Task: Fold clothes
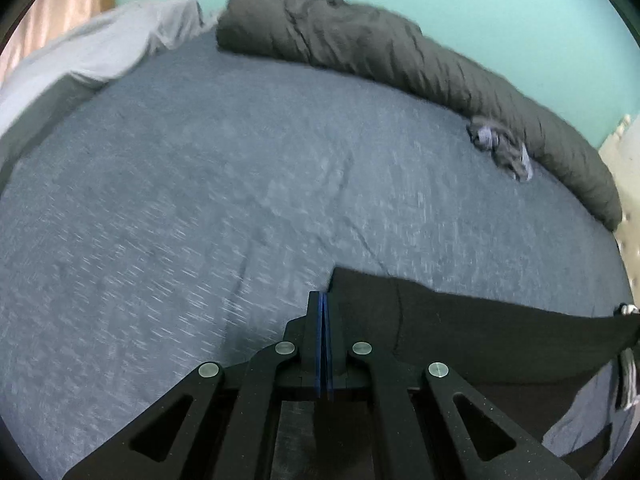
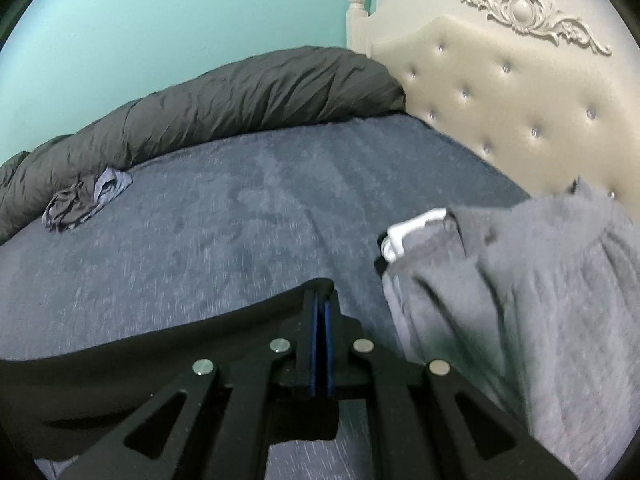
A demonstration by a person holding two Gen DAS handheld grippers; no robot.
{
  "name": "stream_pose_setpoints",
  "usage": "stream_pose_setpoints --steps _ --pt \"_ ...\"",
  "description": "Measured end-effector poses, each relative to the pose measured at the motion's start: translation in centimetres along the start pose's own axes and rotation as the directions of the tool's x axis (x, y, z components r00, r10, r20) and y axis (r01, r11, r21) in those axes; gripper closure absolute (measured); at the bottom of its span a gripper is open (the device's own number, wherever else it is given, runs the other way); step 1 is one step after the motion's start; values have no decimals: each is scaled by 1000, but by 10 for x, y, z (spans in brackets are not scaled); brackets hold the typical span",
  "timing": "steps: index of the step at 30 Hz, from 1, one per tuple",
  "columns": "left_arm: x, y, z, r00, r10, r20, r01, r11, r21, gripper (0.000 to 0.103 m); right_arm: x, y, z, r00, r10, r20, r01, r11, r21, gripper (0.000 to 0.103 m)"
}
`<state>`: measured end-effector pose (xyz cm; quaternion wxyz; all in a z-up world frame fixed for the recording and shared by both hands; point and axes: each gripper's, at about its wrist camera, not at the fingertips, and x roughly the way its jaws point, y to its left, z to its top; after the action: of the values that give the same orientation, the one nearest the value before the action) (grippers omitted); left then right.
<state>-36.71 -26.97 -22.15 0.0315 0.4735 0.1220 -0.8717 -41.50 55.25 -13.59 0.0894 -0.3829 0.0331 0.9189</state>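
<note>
Between my left gripper [image 1: 324,300] jaws, pressed fully together, sits the corner of the black garment [image 1: 480,340]; pads clamp its edge right at the tips. From there the cloth runs off to the right of the jaws and sags below them, stretched toward my other hand. My right gripper [image 2: 321,298] jaws are closed tight too, pinching the opposite corner of the same black garment [image 2: 120,368], which spreads left of and under those jaws. So the cloth hangs taut-ish between both grippers, above the blue-grey bedsheet [image 1: 200,200].

Ahead of the left jaws, far off and to the right, a small crumpled grey-blue item [image 1: 500,148] lies against the rolled dark duvet [image 1: 360,44]. Same item [image 2: 86,200] shows ahead-left of the right jaws. Just right of the right jaws, a grey garment pile [image 2: 540,280] with a white bit [image 2: 404,236] at its edge. Beyond that, the cream tufted headboard [image 2: 500,92]. Pale pillow [image 1: 100,48] far ahead-left of the left jaws. Some motion blur on the sheet.
</note>
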Motion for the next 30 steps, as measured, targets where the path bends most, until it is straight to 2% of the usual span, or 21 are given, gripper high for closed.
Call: stream_pose_setpoints --steps 3,5,6,8,9,10,13,15,20,24,28,30 --pt "10 -4 -1 1000 14 -21 -14 1000 5 101 18 11 3 996 -66 -52 64 997 -45 99" --pt "7 -3 -3 1000 1 -14 -1 1000 -7 101 29 12 1 987 -148 -68 144 987 -67 92" --pt "5 -1 -4 1000 6 -10 -6 1000 -6 100 29 10 0 986 -158 -61 155 986 -60 89" --pt "0 2 -9 1000 -7 -17 6 1000 -18 98 25 7 -5 992 -121 -40 119 992 -46 77" --pt "-3 3 -13 999 -25 -26 24 999 -26 98 22 6 -8 995 -97 -34 96 994 -42 65" --pt "-6 3 -19 999 -33 -37 33 999 -22 94 21 7 -13 997 -61 -39 59 998 -36 58" --pt "-13 0 -43 995 -55 -82 55 998 3 87 19 10 -32 995 70 -71 -71 997 -8 57" --pt "-17 2 -62 991 -70 -113 71 997 7 81 21 15 -49 985 120 -122 -122 993 -6 55" --pt "-22 16 -103 979 -104 -173 103 995 -15 63 34 5 -102 941 250 -226 -216 962 165 54" --pt "-20 31 -122 973 -123 -195 116 992 -48 63 42 3 -128 911 326 -252 -261 930 261 54" --pt "-17 34 -130 966 -159 -205 154 987 -40 63 47 5 -132 904 355 -237 -282 914 291 53" --pt "-14 31 -133 962 -172 -214 170 985 -24 71 48 5 -129 903 369 -218 -299 908 294 54"
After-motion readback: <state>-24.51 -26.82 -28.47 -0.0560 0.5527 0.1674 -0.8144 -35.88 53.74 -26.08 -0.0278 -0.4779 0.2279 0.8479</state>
